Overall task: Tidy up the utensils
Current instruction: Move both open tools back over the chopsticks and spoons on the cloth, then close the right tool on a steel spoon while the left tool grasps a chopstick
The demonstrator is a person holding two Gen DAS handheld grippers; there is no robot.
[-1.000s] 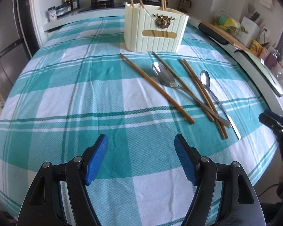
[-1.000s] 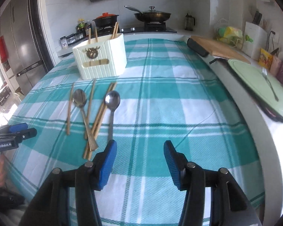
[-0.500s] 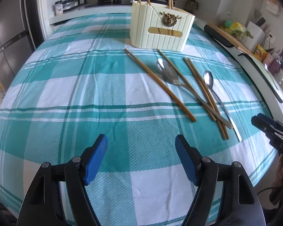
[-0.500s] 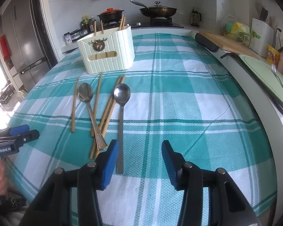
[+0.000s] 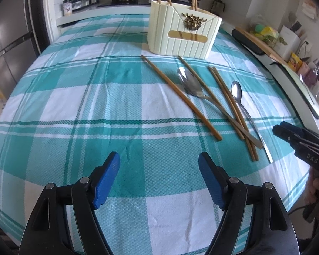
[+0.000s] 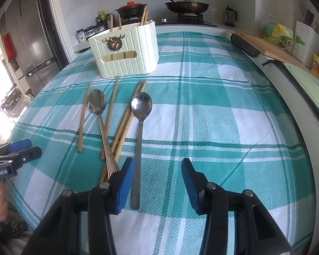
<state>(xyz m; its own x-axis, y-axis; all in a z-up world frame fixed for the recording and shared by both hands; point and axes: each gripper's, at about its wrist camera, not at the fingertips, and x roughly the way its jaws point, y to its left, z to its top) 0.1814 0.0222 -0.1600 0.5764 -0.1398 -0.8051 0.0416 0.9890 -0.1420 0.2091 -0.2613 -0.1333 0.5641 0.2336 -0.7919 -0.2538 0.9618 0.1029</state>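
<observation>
R tongs [image 6: 157,171] wide apart, low over spoon handle [image 6: 138,155]

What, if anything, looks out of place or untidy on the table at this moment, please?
Loose utensils lie in a criss-crossed heap on the checked tablecloth in front of the cream utensil holder: two spoons and several wooden chopsticks, some overlapping. A few chopsticks already stand in the holder. Nothing looks spilled or damaged.
</observation>
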